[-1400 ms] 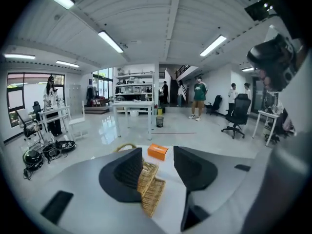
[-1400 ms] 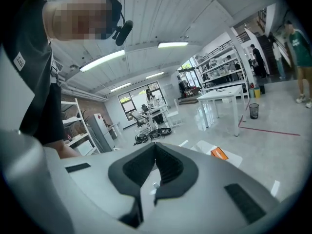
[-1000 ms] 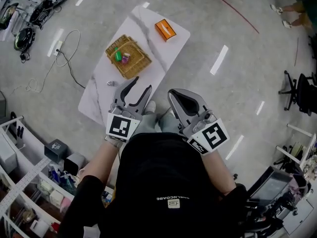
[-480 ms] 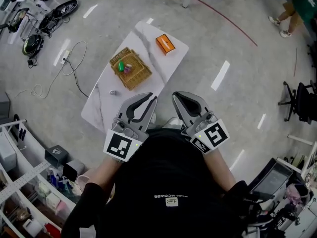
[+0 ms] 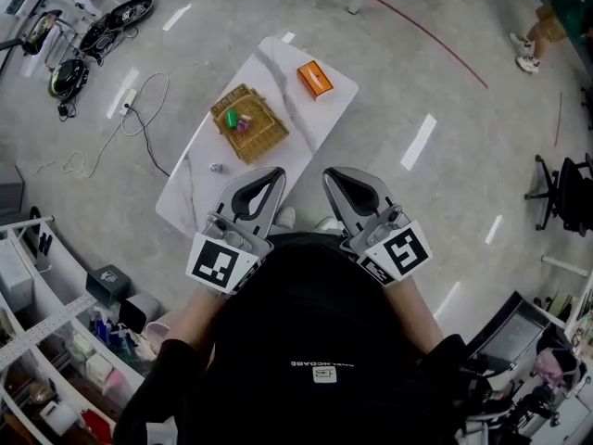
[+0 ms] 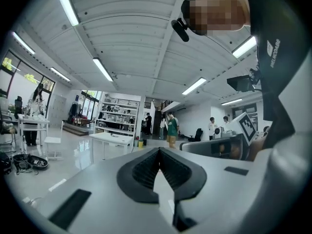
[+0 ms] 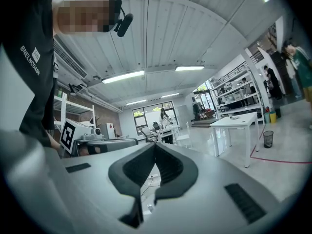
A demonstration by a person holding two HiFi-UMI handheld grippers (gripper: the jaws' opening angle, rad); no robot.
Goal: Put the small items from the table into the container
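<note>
A white marble table (image 5: 195,185) stands on the floor far below. On it sit a wicker basket (image 5: 262,134) holding a green item (image 5: 232,118) and a pink item (image 5: 244,123), an orange box (image 5: 314,79), and one small pale item (image 5: 215,167) near the table's left edge. My left gripper (image 5: 275,172) and right gripper (image 5: 332,174) are held level in front of the person's chest, side by side, well above the table's near end. Both are shut with nothing between the pads. In the left gripper view the left gripper (image 6: 159,149) faces the room; so does the right gripper (image 7: 155,145) in the right gripper view.
Cables and a power strip (image 5: 127,100) lie on the floor left of the table. Shelving (image 5: 56,341) fills the lower left. An office chair (image 5: 563,188) stands at the right. A person's legs (image 5: 537,40) show at the upper right. A white table (image 7: 239,126) stands in the room.
The left gripper's jaws went from wide open to shut, with nothing caught. Both grippers rose away from the table toward the chest, the left one more.
</note>
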